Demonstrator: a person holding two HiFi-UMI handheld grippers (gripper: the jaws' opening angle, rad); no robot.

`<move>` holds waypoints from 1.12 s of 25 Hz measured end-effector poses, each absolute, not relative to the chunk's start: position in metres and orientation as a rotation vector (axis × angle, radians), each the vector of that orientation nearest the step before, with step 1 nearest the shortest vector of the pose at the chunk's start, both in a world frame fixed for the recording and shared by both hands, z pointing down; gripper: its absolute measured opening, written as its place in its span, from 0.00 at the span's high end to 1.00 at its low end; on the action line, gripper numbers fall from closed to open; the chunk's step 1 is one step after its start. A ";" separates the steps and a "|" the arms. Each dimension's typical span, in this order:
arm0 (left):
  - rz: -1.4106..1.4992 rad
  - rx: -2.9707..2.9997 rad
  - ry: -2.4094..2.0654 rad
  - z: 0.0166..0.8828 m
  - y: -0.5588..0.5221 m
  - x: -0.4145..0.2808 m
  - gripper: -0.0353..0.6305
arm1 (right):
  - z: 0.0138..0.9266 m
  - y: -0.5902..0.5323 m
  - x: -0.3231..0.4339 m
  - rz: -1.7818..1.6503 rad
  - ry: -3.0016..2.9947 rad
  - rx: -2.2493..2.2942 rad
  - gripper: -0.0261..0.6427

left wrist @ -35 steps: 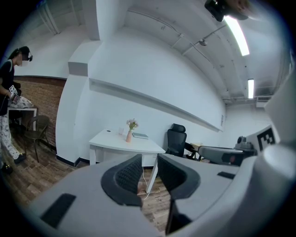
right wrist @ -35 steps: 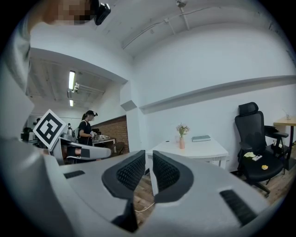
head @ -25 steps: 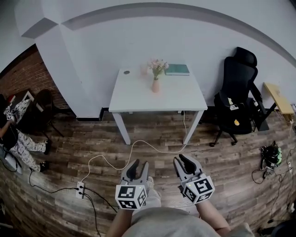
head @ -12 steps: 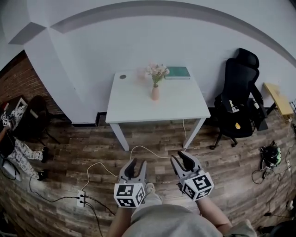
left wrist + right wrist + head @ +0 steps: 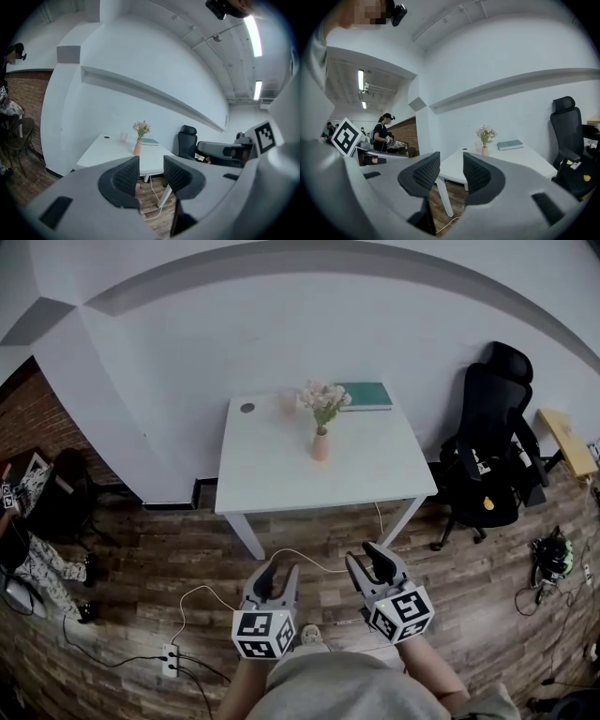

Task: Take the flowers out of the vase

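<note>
Both the left gripper and right gripper are held with jaws spread, just opened wider, nothing between; flowers are seen in a vase well ahead.

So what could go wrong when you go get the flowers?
1. A white cable snakes across the floor between the person and the table, so a foot could catch on it.
2. The vase is slim and tall. Tugging the flowers sideways instead of straight up might tip it, perhaps towards the cup or the book nearby.
</note>
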State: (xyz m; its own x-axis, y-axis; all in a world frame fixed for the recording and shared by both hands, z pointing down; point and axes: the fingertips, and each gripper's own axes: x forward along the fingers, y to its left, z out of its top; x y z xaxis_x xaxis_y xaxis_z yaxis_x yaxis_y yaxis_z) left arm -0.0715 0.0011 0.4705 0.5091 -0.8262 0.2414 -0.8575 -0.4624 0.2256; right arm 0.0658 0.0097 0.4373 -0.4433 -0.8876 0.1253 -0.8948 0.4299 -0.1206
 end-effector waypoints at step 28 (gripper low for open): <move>0.137 2.387 -1.388 0.493 -0.143 -0.096 0.73 | 0.449 -0.141 0.053 0.272 -2.575 1.686 0.72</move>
State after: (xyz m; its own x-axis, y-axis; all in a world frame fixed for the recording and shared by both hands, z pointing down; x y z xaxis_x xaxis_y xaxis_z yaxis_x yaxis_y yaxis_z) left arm -0.0959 -0.1433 0.4934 0.5089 -0.8183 0.2672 -0.8547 -0.4434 0.2698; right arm 0.0530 -0.1412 0.4492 -0.4037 -0.9042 0.1394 -0.9134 0.3895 -0.1181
